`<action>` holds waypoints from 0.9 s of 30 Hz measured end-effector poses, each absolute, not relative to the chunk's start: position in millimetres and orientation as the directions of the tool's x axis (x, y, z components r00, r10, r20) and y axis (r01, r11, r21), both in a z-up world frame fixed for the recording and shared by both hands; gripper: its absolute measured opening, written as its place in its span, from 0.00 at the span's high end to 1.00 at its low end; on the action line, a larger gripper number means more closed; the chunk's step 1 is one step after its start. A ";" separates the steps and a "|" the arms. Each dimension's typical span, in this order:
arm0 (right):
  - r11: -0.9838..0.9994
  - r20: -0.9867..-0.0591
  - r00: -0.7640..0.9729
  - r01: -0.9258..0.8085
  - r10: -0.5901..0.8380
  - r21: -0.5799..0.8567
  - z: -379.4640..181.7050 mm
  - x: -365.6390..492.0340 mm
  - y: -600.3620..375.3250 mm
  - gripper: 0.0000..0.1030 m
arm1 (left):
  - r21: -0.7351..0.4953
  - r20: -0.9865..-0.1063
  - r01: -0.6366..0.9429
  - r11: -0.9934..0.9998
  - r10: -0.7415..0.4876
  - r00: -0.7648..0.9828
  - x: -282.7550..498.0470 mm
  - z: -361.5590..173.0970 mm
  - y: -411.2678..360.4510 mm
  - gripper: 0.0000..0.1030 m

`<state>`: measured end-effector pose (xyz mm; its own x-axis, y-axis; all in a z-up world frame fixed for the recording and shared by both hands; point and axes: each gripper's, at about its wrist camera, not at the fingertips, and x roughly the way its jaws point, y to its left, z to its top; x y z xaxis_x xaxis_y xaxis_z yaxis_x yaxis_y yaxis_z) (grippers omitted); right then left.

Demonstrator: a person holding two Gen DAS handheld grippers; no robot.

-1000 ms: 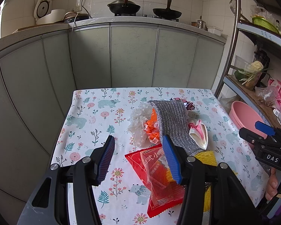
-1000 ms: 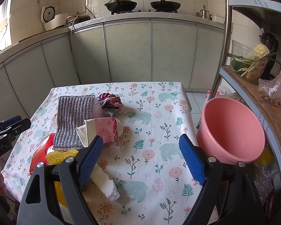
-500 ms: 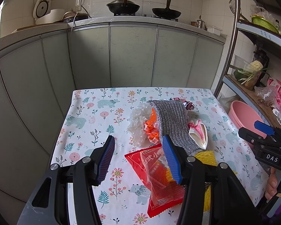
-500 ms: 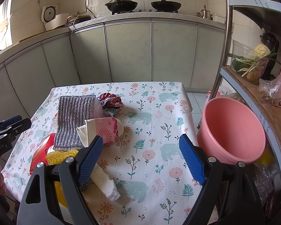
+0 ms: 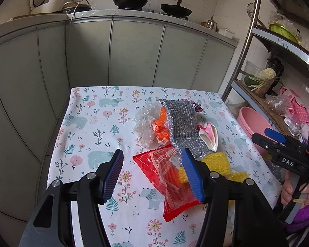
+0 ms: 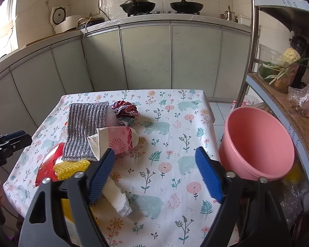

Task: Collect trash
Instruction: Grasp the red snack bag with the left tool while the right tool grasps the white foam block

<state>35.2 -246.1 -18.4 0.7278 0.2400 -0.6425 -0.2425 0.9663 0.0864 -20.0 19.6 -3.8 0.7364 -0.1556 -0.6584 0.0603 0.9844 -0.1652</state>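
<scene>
Grey-green cabinet fronts (image 6: 146, 57) wrap the far side of a small kitchen, where two black woks (image 6: 138, 5) sit on the counter above them. Near the cameras, a surface (image 6: 175, 144) under a floral, bear-printed cloth carries the trash in a loose pile on its left half; its right half and far edge lie bare.

In the pile, a silver scouring cloth (image 6: 85, 129) lies over a red snack wrapper (image 5: 169, 177), with a yellow mesh scrap (image 6: 72, 168) at its near end. A flattened pink paper cup (image 6: 115, 142) rests against the cloth's right edge, a dark red crumpled wrapper (image 6: 124, 108) sits just beyond it, and a white foam piece (image 6: 117, 197) lies nearest the camera. From the left view, crumpled clear plastic (image 5: 145, 123) and an orange wrapper (image 5: 160, 127) show on the cloth's left side.

The left gripper (image 5: 152, 173) hangs over the near left part of the surface, fingers wide apart and holding nothing, the right finger above the red wrapper. The right gripper (image 6: 154, 173) hovers over the bare cloth; its fingers have just been closing a little yet stand wide with nothing between them, the left finger just above the foam piece and cup.

Off the surface's right edge, a pink plastic basin (image 6: 257, 144) stands tilted toward the camera, its visible inside empty, beside a metal shelf rack (image 6: 251, 47). A clear container of greens (image 6: 278, 72) sits on the rack's wooden shelf.
</scene>
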 end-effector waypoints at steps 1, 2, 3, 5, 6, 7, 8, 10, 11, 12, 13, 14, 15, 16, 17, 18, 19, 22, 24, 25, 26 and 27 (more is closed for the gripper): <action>0.964 -0.647 0.721 -0.248 0.248 0.094 -19.2 35.4 -247.0 0.31 | -0.168 -0.664 0.070 0.983 -0.165 0.729 -23.4 -5.1 19.7 0.43; 0.962 -0.651 0.715 -0.252 0.256 0.102 -20.0 35.2 -248.0 0.34 | -0.168 -0.670 0.075 0.983 -0.170 0.723 -25.9 -7.1 19.9 0.43; 0.960 -0.656 0.707 -0.258 0.265 0.110 -20.9 35.3 -248.8 0.37 | -0.176 -0.676 0.085 0.981 -0.183 0.713 -28.6 -9.6 19.5 0.43; 0.954 -0.668 0.687 -0.272 0.285 0.127 -23.4 35.1 -250.0 0.41 | -0.191 -0.691 0.103 0.976 -0.208 0.692 -32.0 -14.7 17.8 0.44; 0.950 -0.674 0.677 -0.280 0.296 0.136 -24.4 35.0 -250.5 0.45 | -0.190 -0.699 0.110 0.975 -0.214 0.682 -33.9 -17.9 15.8 0.44; 0.947 -0.679 0.668 -0.287 0.304 0.142 -25.9 34.5 -251.1 0.47 | -0.190 -0.706 0.117 0.975 -0.218 0.674 -35.4 -20.7 14.0 0.45; 0.944 -0.682 0.661 -0.293 0.313 0.149 -26.9 33.9 -251.9 0.50 | -0.195 -0.711 0.121 0.973 -0.225 0.667 -35.7 -23.3 13.3 0.47; 0.938 -0.687 0.648 -0.307 0.330 0.161 -28.9 32.1 -252.8 0.53 | -0.209 -0.721 0.128 0.970 -0.241 0.649 -34.8 -28.6 11.3 0.49; 0.935 -0.688 0.643 -0.312 0.337 0.167 -29.9 31.2 -252.8 0.54 | -0.210 -0.726 0.130 0.969 -0.243 0.643 -33.4 -31.1 9.9 0.49; 0.932 -0.689 0.637 -0.316 0.346 0.176 -30.8 30.5 -253.5 0.54 | -0.213 -0.730 0.130 0.968 -0.246 0.637 -31.5 -33.2 9.2 0.49; 0.930 -0.691 0.630 -0.319 0.353 0.184 -32.0 29.7 -254.1 0.54 | -0.216 -0.735 0.129 0.968 -0.249 0.631 -29.1 -35.3 8.3 0.50; 0.926 -0.694 0.623 -0.324 0.362 0.193 -33.1 29.0 -254.7 0.55 | -0.219 -0.741 0.129 0.967 -0.251 0.623 -26.6 -37.6 7.1 0.50; 0.924 -0.696 0.617 -0.326 0.368 0.199 -34.1 28.3 -255.2 0.55 | -0.220 -0.746 0.129 0.967 -0.252 0.617 -24.3 -39.9 5.8 0.50; 0.922 -0.698 0.612 -0.330 0.372 0.203 -35.0 27.6 -255.5 0.55 | -0.218 -0.751 0.129 0.967 -0.251 0.611 -22.1 -42.4 4.6 0.50; 0.921 -0.699 0.609 -0.332 0.374 0.204 -35.4 26.9 -255.7 0.55 | -0.217 -0.756 0.130 0.967 -0.251 0.605 -20.3 -44.7 3.6 0.56; 0.920 -0.701 0.607 -0.334 0.376 0.205 -35.8 26.0 -255.9 0.55 | -0.217 -0.764 0.132 0.967 -0.252 0.594 -18.5 -48.1 2.6 0.60; 0.920 -0.702 0.604 -0.335 0.377 0.206 -36.2 25.4 -256.0 0.55 | -0.222 -0.770 0.134 0.966 -0.258 0.584 -17.1 -51.5 2.5 0.71; 0.916 -0.707 0.594 -0.341 0.385 0.213 -37.0 23.7 -256.6 0.55 | -0.243 -0.773 0.133 0.961 -0.275 0.572 -17.0 -55.0 7.2 0.89; 0.909 -0.710 0.580 -0.350 0.399 0.226 -38.1 22.6 -256.9 0.55 | -0.238 -0.765 0.127 0.963 -0.267 0.586 -19.8 -51.7 10.6 0.93; 0.906 -0.712 0.572 -0.354 0.406 0.232 -38.7 22.2 -256.8 0.55 | -0.232 -0.762 0.122 0.965 -0.258 0.594 -21.4 -49.4 12.7 0.94; 0.904 -0.713 0.568 -0.357 0.411 0.236 -39.5 22.1 -256.3 0.55 | -0.226 -0.755 0.117 0.967 -0.250 0.606 -23.4 -46.2 15.8 0.95; 0.901 -0.714 0.564 -0.362 0.415 0.238 -40.0 21.5 -255.5 0.55 | -0.222 -0.750 0.112 0.968 -0.244 0.615 -25.2 -43.0 18.5 0.95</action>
